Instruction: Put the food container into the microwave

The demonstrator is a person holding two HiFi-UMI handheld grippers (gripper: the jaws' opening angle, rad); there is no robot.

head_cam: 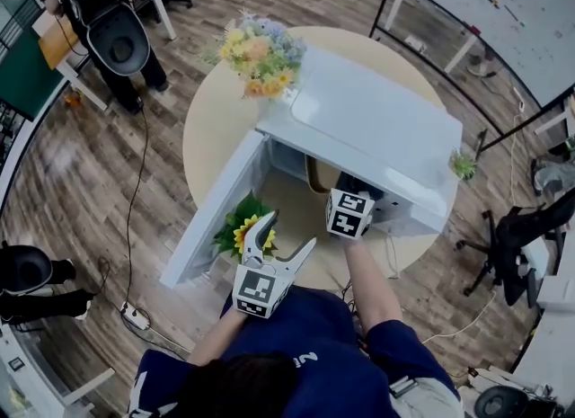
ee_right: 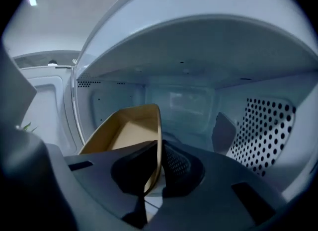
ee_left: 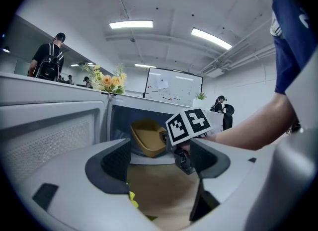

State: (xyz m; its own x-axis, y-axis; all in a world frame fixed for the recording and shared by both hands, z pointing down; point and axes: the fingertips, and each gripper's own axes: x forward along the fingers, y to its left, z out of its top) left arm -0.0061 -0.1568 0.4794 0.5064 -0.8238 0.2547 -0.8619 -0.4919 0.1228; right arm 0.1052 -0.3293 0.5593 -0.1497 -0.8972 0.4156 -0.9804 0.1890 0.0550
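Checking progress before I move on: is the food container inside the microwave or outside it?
Inside. The food container is tilted within the microwave cavity, its rim pinched by the right gripper.

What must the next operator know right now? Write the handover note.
Right gripper: shut on the side wall of the food container, inside the microwave.
Left gripper: open, empty, in front of the microwave beside its door.
Food container: tan tray, tilted in the cavity, not seen lying flat.
Done: door open, container inside the cavity.
Left: set it flat, release, draw the right gripper out, probably close the door.
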